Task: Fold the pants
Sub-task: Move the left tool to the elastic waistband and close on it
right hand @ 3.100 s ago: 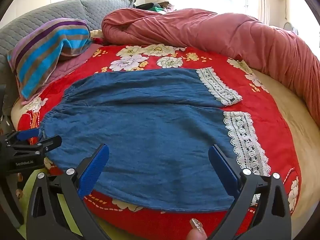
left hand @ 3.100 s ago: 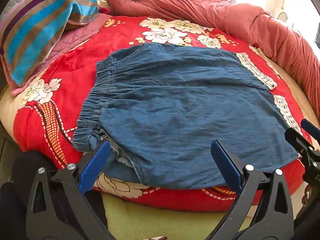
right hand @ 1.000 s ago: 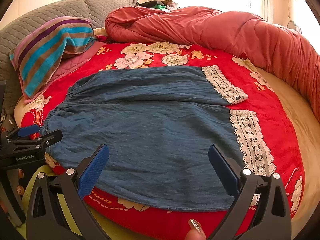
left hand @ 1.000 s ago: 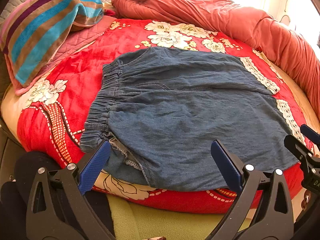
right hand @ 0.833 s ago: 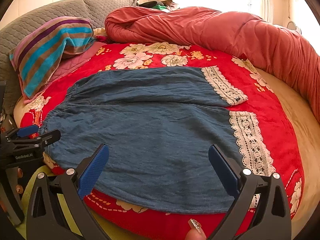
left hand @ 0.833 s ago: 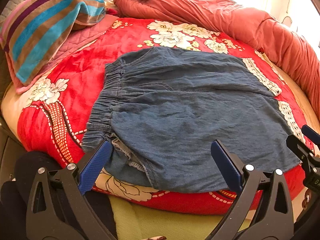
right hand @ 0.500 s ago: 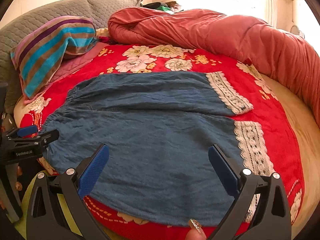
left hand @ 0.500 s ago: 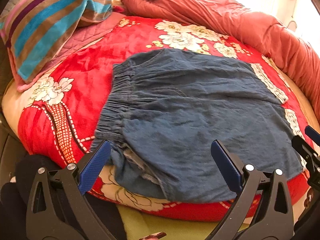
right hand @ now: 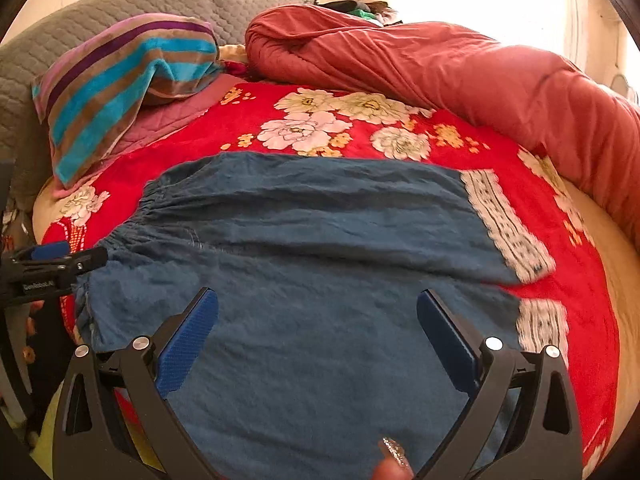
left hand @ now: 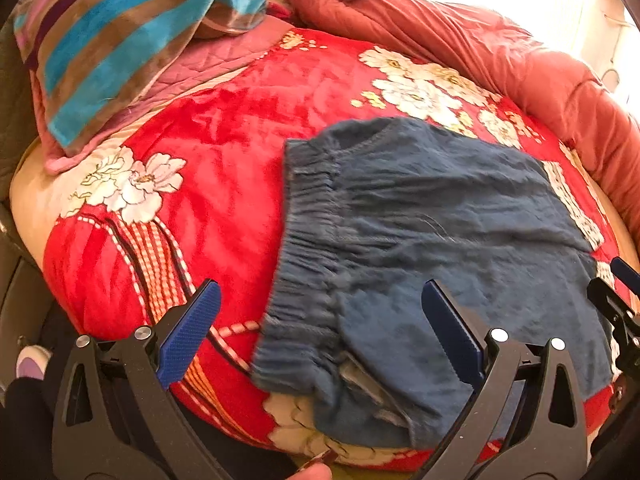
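Note:
Blue denim pants (left hand: pixel 432 248) with an elastic waistband (left hand: pixel 308 256) and white lace cuffs (right hand: pixel 508 228) lie spread flat on a red floral blanket (left hand: pixel 224 168). My left gripper (left hand: pixel 320 320) is open and empty, hovering over the near corner of the waistband. My right gripper (right hand: pixel 318 322) is open and empty above the middle of the near pant leg (right hand: pixel 320 360). The left gripper also shows at the left edge of the right wrist view (right hand: pixel 52 264), and the right gripper shows at the right edge of the left wrist view (left hand: pixel 616 300).
A striped towel (right hand: pixel 120 80) lies on a pink quilt (right hand: pixel 168 120) at the back left. A rolled red duvet (right hand: pixel 440 64) runs along the back and right. A grey headboard (right hand: pixel 80 20) stands behind. The blanket's near edge (left hand: pixel 380 452) drops off below the pants.
Both grippers have moved forward and lower toward the pants. The left view has swung left, so the waistband now sits between its fingers. Both stay open.

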Demonstrator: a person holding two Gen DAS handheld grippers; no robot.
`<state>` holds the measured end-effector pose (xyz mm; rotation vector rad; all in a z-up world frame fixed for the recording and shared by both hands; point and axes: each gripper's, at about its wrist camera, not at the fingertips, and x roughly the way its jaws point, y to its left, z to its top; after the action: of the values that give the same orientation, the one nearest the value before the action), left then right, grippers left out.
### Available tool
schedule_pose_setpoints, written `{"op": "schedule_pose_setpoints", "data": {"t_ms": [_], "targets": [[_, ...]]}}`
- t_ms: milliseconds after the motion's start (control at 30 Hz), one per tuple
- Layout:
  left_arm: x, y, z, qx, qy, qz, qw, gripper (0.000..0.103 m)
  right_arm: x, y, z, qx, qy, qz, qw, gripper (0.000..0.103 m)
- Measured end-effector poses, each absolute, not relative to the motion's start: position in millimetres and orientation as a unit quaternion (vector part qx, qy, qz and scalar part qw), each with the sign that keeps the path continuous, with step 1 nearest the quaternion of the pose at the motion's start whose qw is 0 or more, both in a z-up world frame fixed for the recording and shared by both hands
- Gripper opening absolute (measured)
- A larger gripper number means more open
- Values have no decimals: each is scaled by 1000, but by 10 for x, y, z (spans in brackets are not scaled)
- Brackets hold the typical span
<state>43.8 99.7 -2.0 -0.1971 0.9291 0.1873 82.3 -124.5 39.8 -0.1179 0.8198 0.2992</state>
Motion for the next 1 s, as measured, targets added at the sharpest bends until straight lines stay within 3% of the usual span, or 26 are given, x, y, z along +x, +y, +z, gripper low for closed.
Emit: {"op": "schedule_pose_setpoints", "data": {"t_ms": [1000], "targets": [[1659,1594,-310,-69,504,59,859,94,2434,-403,218,-151,404,228,873,99]]}}
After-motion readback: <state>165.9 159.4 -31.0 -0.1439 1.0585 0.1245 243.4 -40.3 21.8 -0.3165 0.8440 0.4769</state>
